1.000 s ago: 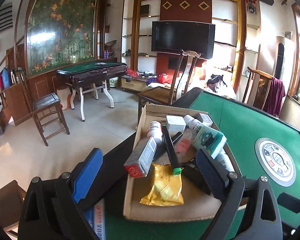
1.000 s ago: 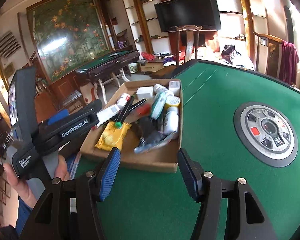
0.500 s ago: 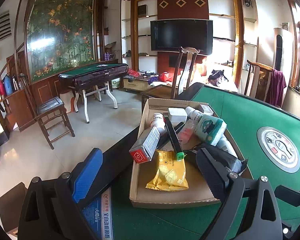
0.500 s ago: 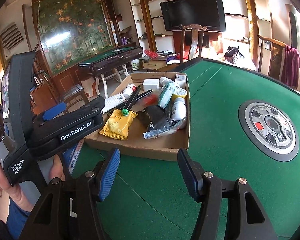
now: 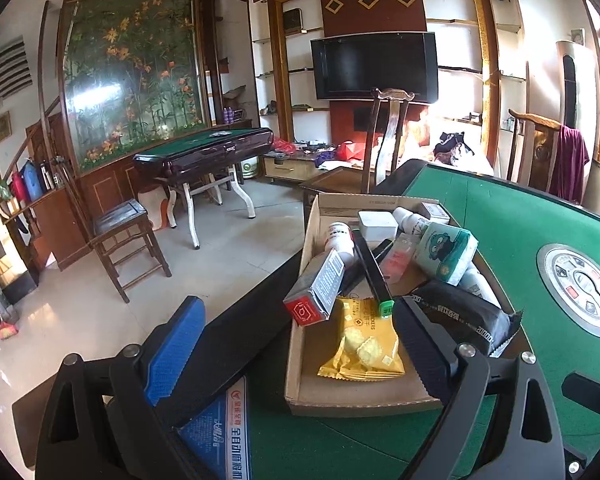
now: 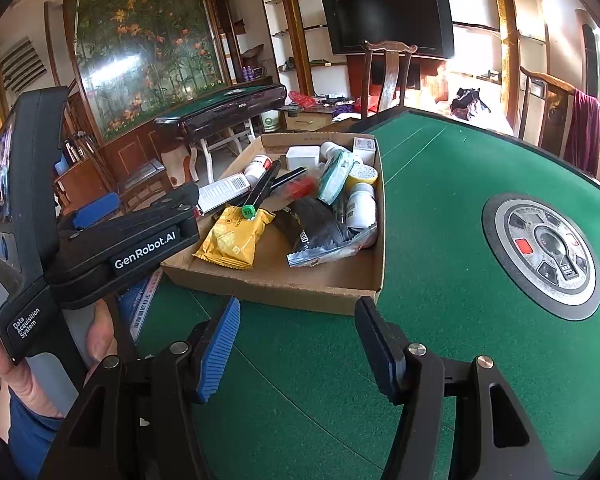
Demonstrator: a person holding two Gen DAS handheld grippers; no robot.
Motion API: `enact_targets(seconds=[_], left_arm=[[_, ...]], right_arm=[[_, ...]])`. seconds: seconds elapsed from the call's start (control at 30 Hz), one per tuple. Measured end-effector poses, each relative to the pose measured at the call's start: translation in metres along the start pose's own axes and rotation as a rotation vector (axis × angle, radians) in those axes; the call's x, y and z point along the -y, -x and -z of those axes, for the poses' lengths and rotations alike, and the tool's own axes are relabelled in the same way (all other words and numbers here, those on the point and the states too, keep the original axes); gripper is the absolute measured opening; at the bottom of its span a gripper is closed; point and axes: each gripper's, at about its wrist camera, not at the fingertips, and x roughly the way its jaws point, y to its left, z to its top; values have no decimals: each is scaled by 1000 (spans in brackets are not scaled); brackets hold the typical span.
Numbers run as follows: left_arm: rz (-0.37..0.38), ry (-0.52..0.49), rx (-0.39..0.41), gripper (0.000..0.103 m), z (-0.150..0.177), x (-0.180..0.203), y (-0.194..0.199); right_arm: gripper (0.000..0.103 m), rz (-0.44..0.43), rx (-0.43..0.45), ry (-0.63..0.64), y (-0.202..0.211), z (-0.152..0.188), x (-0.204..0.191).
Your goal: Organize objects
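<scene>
A shallow cardboard box (image 5: 360,402) (image 6: 276,284) stands on the green table (image 6: 440,360) near its left edge. In it lie a yellow snack packet (image 5: 360,346) (image 6: 232,236), a black packet (image 5: 460,316) (image 6: 316,228), a red and grey carton (image 5: 316,288), a black pen with a green cap (image 5: 374,276) (image 6: 260,192), a teal tissue pack (image 5: 444,252) and white bottles (image 6: 360,204). My left gripper (image 5: 300,344) hovers open at the box's near left corner, holding nothing. My right gripper (image 6: 298,340) is open and empty just short of the box's near wall.
A round control panel (image 6: 540,248) is set into the middle of the table. A blue printed leaflet (image 5: 220,432) lies at the table's near left edge. A person's hand (image 6: 4,360) holds the left gripper. A wooden chair (image 5: 384,140) stands behind the table's far edge.
The left gripper has tilted a little, so the box sits slightly higher in its view. In the right view the box has slid slightly farther off. Both grippers stayed open and empty.
</scene>
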Motion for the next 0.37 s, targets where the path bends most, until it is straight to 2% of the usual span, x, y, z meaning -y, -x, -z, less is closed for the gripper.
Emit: enact_targets(seconds=[0.17, 0.37], left_arm=[[-45, -6, 25, 94, -1, -1, 6], [-55, -20, 40, 92, -1, -2, 11]], right_arm=[[65, 3, 1, -2, 0, 0, 1], [65, 1, 0, -2, 0, 0, 0]])
